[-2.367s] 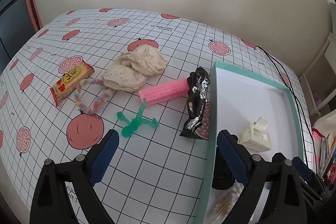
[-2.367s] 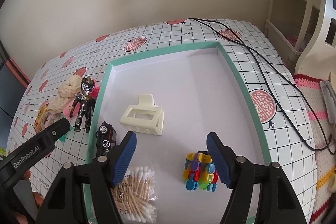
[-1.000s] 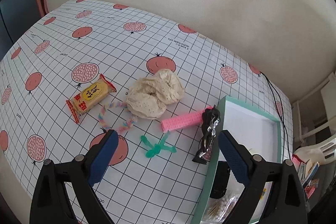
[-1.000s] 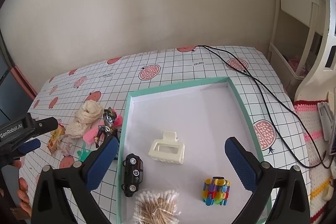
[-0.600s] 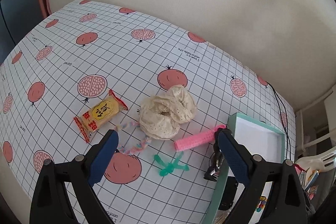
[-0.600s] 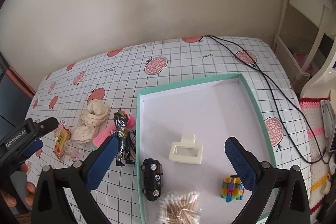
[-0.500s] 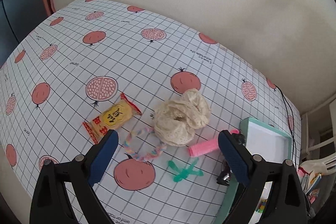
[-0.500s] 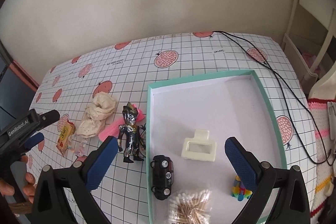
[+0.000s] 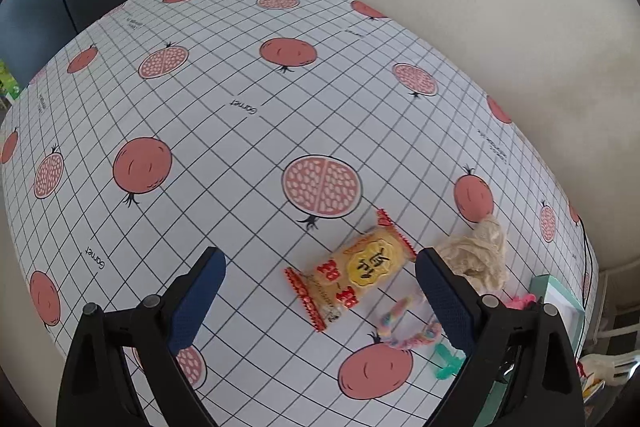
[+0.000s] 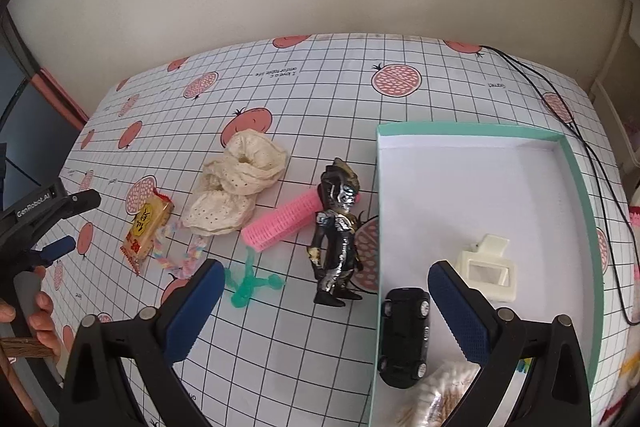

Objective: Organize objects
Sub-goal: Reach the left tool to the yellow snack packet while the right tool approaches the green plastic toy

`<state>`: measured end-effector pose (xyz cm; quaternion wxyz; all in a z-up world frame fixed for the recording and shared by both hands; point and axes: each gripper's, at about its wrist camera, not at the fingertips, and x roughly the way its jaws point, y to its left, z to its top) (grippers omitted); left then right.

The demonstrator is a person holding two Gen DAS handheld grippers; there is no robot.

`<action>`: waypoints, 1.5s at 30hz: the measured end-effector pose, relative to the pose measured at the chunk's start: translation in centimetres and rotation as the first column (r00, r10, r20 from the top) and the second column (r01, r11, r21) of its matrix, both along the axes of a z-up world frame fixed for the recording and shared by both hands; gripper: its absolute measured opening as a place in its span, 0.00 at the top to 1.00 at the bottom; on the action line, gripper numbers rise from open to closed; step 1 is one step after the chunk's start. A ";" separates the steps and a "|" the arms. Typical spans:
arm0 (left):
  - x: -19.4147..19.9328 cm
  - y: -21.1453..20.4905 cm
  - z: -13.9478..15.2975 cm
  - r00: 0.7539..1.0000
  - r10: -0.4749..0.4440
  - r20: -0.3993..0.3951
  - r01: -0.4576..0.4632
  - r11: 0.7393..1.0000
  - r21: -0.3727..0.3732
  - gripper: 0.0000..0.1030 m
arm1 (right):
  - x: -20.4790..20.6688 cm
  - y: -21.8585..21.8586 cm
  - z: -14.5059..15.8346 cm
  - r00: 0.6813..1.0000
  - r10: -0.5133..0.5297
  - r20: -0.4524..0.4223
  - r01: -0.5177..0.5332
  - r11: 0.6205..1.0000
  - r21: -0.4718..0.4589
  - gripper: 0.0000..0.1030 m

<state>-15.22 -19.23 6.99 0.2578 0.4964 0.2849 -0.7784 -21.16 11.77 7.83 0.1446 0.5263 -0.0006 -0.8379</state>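
Overhead, both grippers hung spread and empty above a table (image 9: pixel 240 99) covered in a grid cloth printed with pomegranates. The left gripper (image 9: pixel 320 301) had its blue-padded fingers wide apart, with a yellow snack packet (image 9: pixel 352 277) edged in red lying between them on the cloth. Just right of that packet sat a cream lace scrunchie (image 9: pixel 478 253), partly behind the right-hand finger, and a pastel braided loop (image 9: pixel 408 325) lay near the packet's lower end. A green plastic piece (image 9: pixel 444 361) showed beside the loop, mostly hidden.

The right gripper (image 10: pixel 326 311) was likewise spread, holding nothing. In its view a dark toy figure (image 10: pixel 338 231) lay on the cloth just outside the left wall of a teal-rimmed box (image 10: pixel 582 187). A pink hair roller (image 10: pixel 286 219) lay tilted with one end behind the figure's head. The scrunchie (image 10: pixel 236 187) sat left of the roller, then the snack packet (image 10: pixel 146 227) and the braided loop (image 10: pixel 180 257), while the green piece (image 10: pixel 248 281) rested below the roller.

Inside the box lay a black toy car (image 10: pixel 404 331) against the left wall, a cream hair claw (image 10: pixel 486 269) further right, and a bag of cotton swabs (image 10: pixel 436 395) at the near edge. A black cable (image 10: pixel 592 163) trailed past the box's right side. A hand (image 10: pixel 38 311) held the other gripper's handle at the left edge.
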 end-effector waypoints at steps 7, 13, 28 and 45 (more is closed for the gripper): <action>0.8 -2.4 -1.9 0.998 0.051 0.028 -0.052 0.999 0.017 0.07 | -0.5 -1.2 -0.5 1.000 0.027 0.001 -0.027 0.999 -0.042 0.03; 0.8 -2.8 -2.9 0.999 0.041 -0.002 -0.041 0.998 0.054 0.07 | -0.9 -1.5 -1.1 1.000 0.026 0.014 -0.025 0.998 -0.051 0.12; -1.6 1.6 -5.0 0.992 -0.123 0.036 0.123 0.992 -0.001 0.08 | 1.0 -6.3 -3.6 0.980 0.185 0.076 -0.186 0.983 -0.004 0.24; -2.1 2.9 -6.2 0.981 -0.163 0.107 0.173 0.981 -0.088 0.11 | 2.0 -8.2 -6.6 0.961 0.248 0.124 -0.260 0.961 0.090 0.28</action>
